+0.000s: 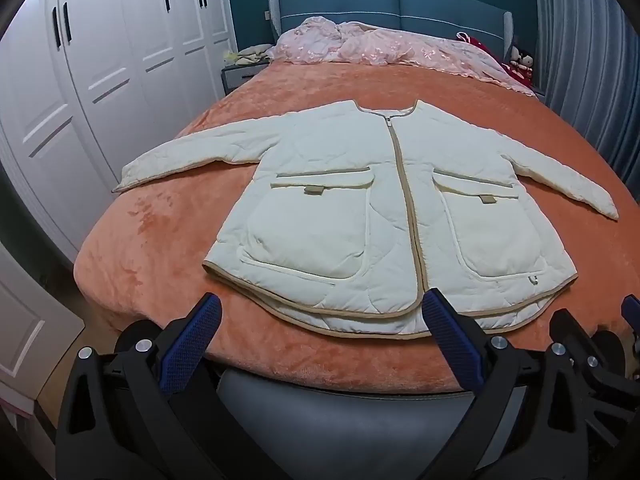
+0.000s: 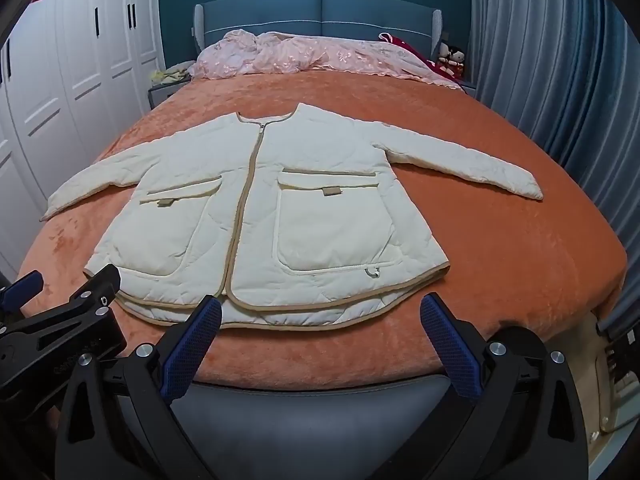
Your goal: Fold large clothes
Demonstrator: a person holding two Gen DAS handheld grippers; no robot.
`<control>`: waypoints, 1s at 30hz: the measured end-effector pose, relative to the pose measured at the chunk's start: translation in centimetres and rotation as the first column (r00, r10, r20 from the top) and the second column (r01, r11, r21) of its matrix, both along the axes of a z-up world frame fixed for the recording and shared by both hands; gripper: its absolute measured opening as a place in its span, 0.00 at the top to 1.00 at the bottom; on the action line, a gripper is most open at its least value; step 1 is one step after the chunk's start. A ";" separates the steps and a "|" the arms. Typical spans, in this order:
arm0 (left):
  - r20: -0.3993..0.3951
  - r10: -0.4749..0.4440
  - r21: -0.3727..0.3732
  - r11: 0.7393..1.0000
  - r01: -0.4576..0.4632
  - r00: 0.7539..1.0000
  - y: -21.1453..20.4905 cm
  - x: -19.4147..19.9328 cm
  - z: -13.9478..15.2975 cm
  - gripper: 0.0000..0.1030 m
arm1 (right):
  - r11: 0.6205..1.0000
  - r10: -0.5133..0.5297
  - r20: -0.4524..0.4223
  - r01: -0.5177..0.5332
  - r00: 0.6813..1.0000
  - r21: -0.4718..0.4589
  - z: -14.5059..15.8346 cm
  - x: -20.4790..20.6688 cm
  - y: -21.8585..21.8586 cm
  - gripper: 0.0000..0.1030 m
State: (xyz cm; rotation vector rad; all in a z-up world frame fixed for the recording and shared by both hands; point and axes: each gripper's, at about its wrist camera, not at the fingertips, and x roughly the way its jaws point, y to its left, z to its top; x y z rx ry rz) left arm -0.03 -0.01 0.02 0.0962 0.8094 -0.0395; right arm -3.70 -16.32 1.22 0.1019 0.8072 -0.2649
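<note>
Orange blanket point(image 1: 152, 240) covering the bed, cream quilted jacket point(image 1: 360, 200) lying flat, zipped, sleeves spread: folding is not yet begun.
Both grippers are hovering at the frame's bottom, just short of the hem; left gripper point(image 1: 326, 326) and right gripper point(image 2: 320, 324) are standing spread, pinching nothing. Next move, I'd judge, is reaching for a sleeve or side edge to fold inward.

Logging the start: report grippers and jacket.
Left gripper open, empty; right gripper open, empty. Jacket flat on blanket, zipped, sleeves spread, unfolded. Nothing in the way.
</note>
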 end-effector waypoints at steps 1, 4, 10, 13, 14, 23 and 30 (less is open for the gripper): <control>-0.001 0.000 0.000 1.000 0.000 1.000 0.0 0.0 0.0 0.05 | 1.000 -0.001 -0.003 0.001 1.000 0.000 0.0 0.0 0.0 0.05; -0.007 0.003 -0.004 1.000 -0.003 1.000 0.1 0.1 -0.1 0.05 | 1.000 -0.003 -0.005 0.003 1.000 -0.003 0.1 0.0 0.1 0.05; -0.004 0.002 0.005 1.000 -0.002 1.000 0.0 0.1 0.0 0.05 | 1.000 0.001 -0.004 -0.001 1.000 -0.002 -0.2 0.1 0.0 0.05; -0.004 0.003 0.006 1.000 -0.003 1.000 0.0 0.1 0.0 0.05 | 1.000 -0.001 -0.006 0.001 1.000 -0.006 0.2 0.0 0.3 0.05; -0.004 0.002 0.007 1.000 -0.002 1.000 0.0 0.1 0.0 0.05 | 1.000 -0.002 -0.005 0.002 1.000 -0.007 0.2 0.0 0.3 0.05; -0.004 0.005 0.007 1.000 -0.005 1.000 0.3 -0.1 0.6 0.05 | 1.000 -0.002 -0.004 0.002 1.000 -0.009 0.1 -0.1 0.6 0.05; 0.000 0.009 0.004 1.000 -0.009 1.000 0.4 0.0 0.7 0.05 | 1.000 -0.003 -0.001 0.003 1.000 -0.012 0.5 0.0 0.3 0.05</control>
